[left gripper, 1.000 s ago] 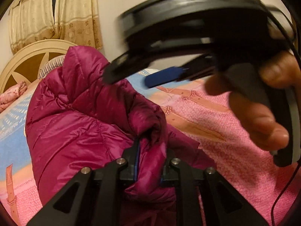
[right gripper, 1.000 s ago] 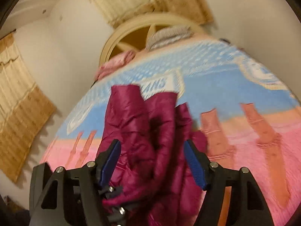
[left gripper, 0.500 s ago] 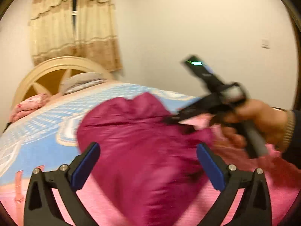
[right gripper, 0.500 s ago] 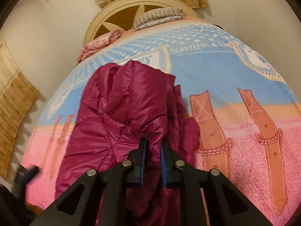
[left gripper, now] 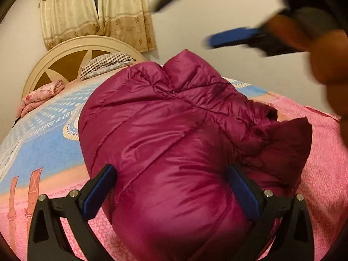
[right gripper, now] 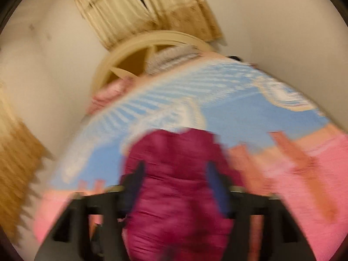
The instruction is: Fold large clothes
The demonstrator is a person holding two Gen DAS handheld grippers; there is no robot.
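Note:
A magenta puffer jacket (left gripper: 174, 134) lies bundled on the bed, its folded bulk reaching toward me. My left gripper (left gripper: 171, 193) is open, its blue-padded fingers (left gripper: 99, 192) standing either side of the jacket's near end without gripping it. The right gripper (left gripper: 230, 37), held in a hand, passes blurred across the upper right of the left wrist view. In the right wrist view my right gripper (right gripper: 176, 187) is open, with the jacket (right gripper: 176, 195) between its fingers; that view is motion-blurred.
The bed (left gripper: 43, 143) has a blue, orange and pink patterned blanket. A cream arched headboard (left gripper: 71, 50), a striped pillow (left gripper: 106, 64) and a folded pink cloth (left gripper: 39, 97) are at the far end. Beige curtains (left gripper: 97, 13) hang behind. White walls flank the bed.
Both grippers have let go of the jacket: the left opened first, the right was shut on a fold half a second ago and is open now. The jacket has settled on the bed.

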